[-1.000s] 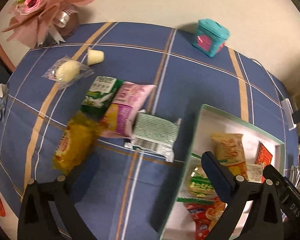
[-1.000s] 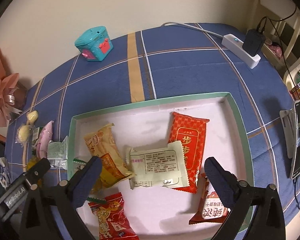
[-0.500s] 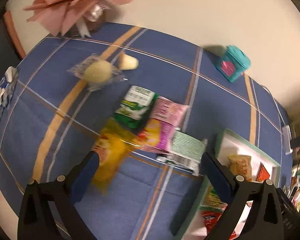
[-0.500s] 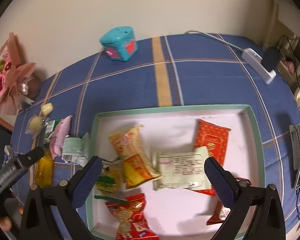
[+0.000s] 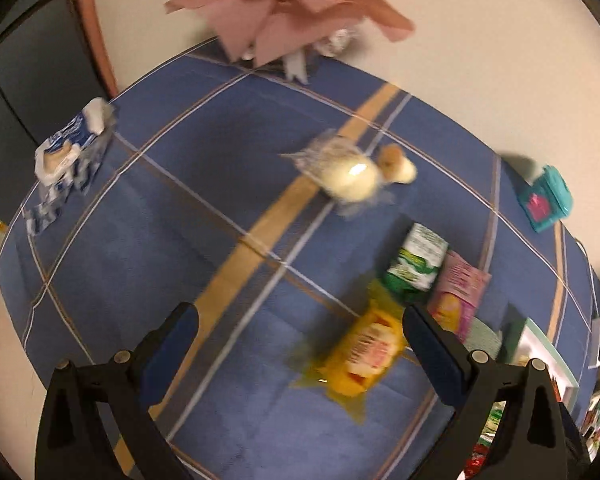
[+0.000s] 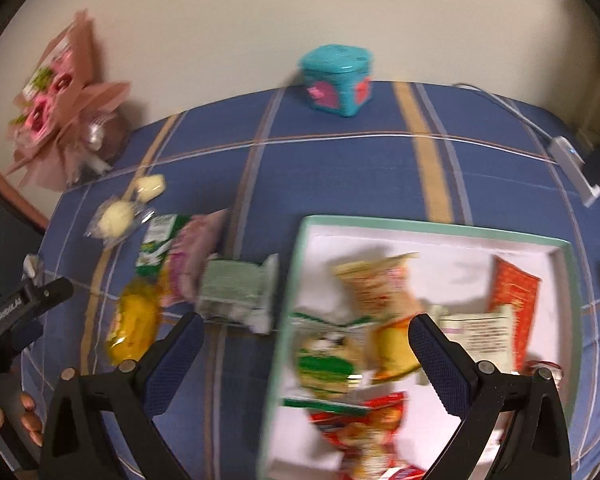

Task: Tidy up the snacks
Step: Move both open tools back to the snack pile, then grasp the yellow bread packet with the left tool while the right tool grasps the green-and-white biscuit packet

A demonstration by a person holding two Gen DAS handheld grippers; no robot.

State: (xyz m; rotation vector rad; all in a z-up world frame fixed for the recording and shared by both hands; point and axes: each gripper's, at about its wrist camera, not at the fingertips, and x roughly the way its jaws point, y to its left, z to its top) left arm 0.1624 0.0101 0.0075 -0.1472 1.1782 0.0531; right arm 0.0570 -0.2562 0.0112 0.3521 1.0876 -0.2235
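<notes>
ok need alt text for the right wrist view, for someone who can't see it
An open, empty right gripper hovers over a blue plaid tablecloth, above the left edge of a green-rimmed white tray holding several snack packets. More packets, including a yellow one, lie loose to the tray's left; a teal box stands by the wall.

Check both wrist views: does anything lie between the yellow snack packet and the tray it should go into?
Yes. Between the yellow snack packet and the tray, a pale green packet lies flat on the blue cloth, close to the tray's left wall. A pink packet lies just beyond. Both are low, so lifting over them looks feasible.
</notes>
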